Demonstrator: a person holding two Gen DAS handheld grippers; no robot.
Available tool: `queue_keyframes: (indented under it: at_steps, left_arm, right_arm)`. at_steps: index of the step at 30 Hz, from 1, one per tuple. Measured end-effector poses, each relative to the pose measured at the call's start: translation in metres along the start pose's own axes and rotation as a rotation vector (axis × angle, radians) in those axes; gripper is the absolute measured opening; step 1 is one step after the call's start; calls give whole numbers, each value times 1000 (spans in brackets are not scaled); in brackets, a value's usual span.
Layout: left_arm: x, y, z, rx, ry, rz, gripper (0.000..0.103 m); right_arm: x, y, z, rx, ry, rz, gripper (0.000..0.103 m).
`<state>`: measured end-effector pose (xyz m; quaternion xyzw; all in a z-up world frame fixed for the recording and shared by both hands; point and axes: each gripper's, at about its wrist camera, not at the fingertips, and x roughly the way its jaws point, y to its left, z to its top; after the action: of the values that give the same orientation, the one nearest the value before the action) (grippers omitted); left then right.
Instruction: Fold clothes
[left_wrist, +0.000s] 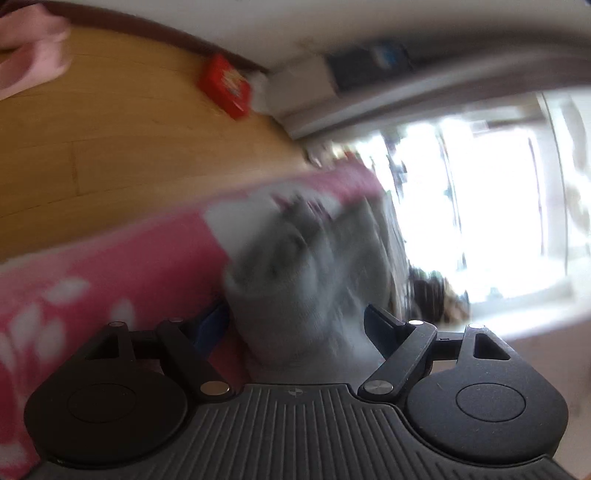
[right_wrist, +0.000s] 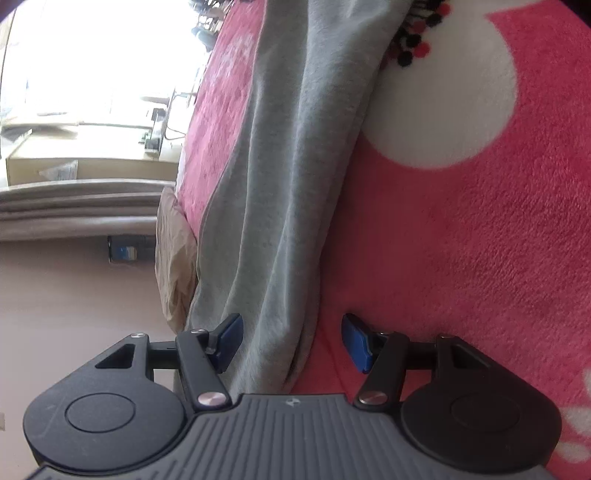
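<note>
Right wrist view shows the grey garment (right_wrist: 280, 177), a soft jersey piece, lying in a long gathered band on a pink fleece blanket (right_wrist: 461, 240) with white patches; which garment it is cannot be told. Its near end runs down between the blue pads of the right gripper (right_wrist: 291, 341), whose jaws stand wide apart, one pad over the cloth's left edge and the other over bare blanket, so nothing is pinched. That straddling pose would suit either closing on the end to lift it or having just let it go.

Left wrist view is heavily blurred: the same grey cloth (left_wrist: 295, 288) bunches up between the left gripper (left_wrist: 295, 332), whose jaws also stand apart; whether the cloth touches a pad I cannot tell.

Beyond the blanket's edge lie a wooden floor (left_wrist: 110, 147) with a red box (left_wrist: 225, 85) on it, and a bright window (left_wrist: 498, 203). A beige bag (right_wrist: 173, 258) hangs just beside the blanket's edge.
</note>
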<state>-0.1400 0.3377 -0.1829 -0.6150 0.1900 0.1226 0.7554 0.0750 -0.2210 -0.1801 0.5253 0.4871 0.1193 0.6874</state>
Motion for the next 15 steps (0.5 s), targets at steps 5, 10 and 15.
queue_keyframes:
  at_steps: [5, 10, 15]
  left_arm:
    - [9, -4, -2, 34, -9, -1, 80]
    - [26, -12, -1, 41, -57, 10, 74]
    - [27, -24, -4, 90, -100, 59, 40]
  right_arm:
    - [4, -2, 1, 11, -14, 5, 62]
    - [9, -2, 2, 15, -30, 12, 62]
    - [19, -1, 1, 28, -101, 24, 59]
